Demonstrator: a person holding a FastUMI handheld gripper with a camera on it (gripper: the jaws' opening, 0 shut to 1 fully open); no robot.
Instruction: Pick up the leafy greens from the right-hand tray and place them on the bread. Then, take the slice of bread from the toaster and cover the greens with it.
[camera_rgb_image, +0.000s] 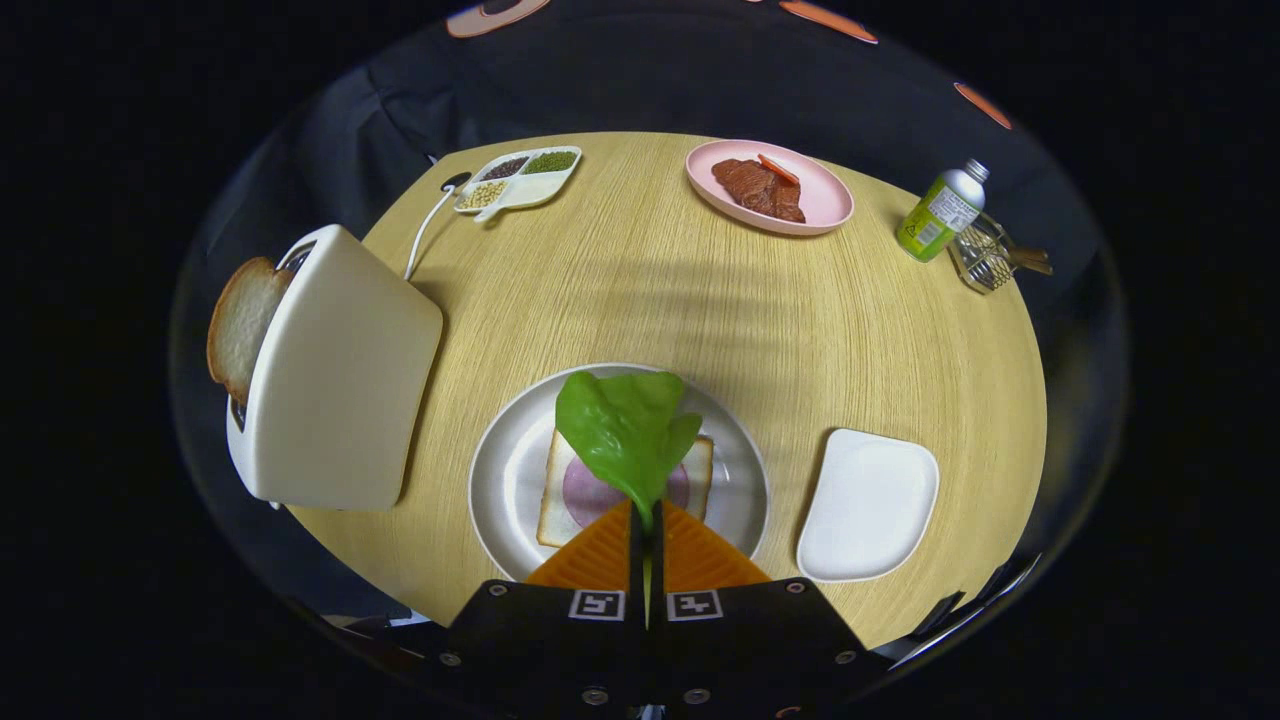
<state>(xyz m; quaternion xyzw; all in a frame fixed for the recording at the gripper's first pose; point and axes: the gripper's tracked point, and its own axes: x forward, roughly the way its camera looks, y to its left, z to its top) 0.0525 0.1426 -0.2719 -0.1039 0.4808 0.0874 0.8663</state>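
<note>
I see the greens (628, 430) pinched by their stem end between my jaws, long axis running straight ahead from the fingertips, broad end pointing away toward the far side of the bench (650, 290). Gripper (647, 520) sits low, tilted down over the plate (500, 470), fingers pressed together on the stem with no gap showing. The leaf looks bright green, glossy, crinkled, one piece, wider at the far end. It hangs over the bread (560, 510), which lies flat in the plate with a round pink slice (590, 492) on top; I can't tell if the leaf touches it. Empty white tray (868, 505) just right of the plate. Toaster (335, 375) stands left of the plate, a bread slice (240, 325) sticking out of its slot. Far side: divided dish of beans (520, 178), pink plate (830, 205) with meat (758, 187), bottle (940, 215) beside a wire basket (985, 258).
</note>
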